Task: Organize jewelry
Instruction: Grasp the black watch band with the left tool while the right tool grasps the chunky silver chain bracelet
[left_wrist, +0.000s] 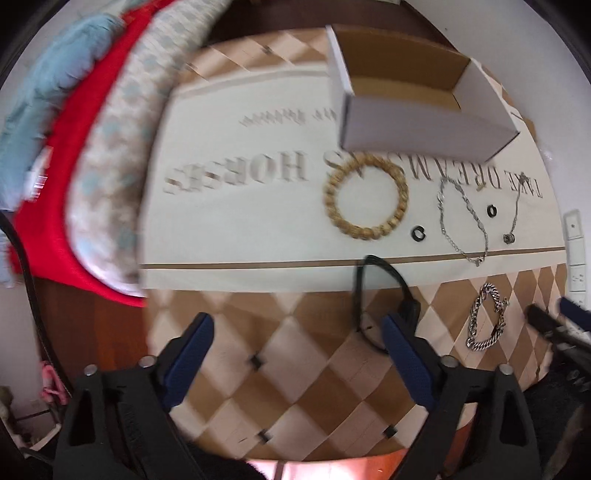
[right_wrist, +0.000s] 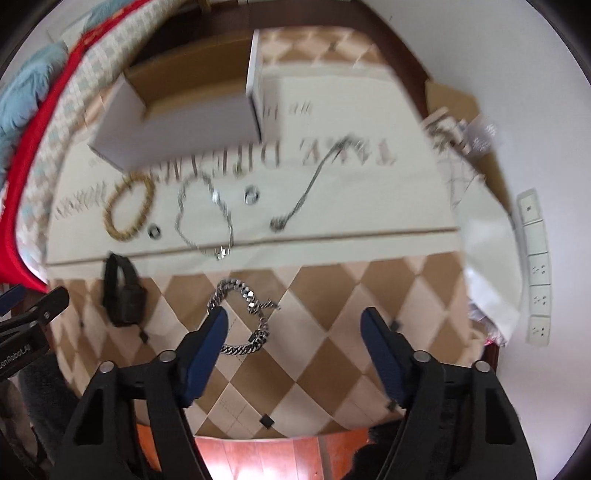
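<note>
At the far left, a heap of bedding (left_wrist: 92, 155) in blue, red and a checked pattern is lying beside the tablecloth (left_wrist: 258, 221), which is showing a cream printed band and brown diamonds nearer the camera. The left gripper (left_wrist: 295, 354) is hanging over the diamond part with its blue fingers (left_wrist: 190, 354) spread wide and nothing between them; its right finger is standing just in front of a black watch (left_wrist: 384, 295), though contact cannot be told.

Farther back, an open white cardboard box (left_wrist: 424, 125) is sitting on the cream band. Near it, from left to right, are lying a beaded wooden bracelet (left_wrist: 365, 197), a small dark ring (left_wrist: 419, 232), a thin silver chain (left_wrist: 461, 221), a second small ring (left_wrist: 491, 211) and a thin necklace with a pendant (left_wrist: 511, 229).

To the right, a chunky silver link bracelet (right_wrist: 243, 317) is lying on the diamonds. The right gripper (right_wrist: 293, 350) is hovering over it, fingers (right_wrist: 382, 354) held apart, the left finger overlapping the bracelet's edge, no pinch showing. White wall sockets (right_wrist: 535, 266) are showing at far right.
</note>
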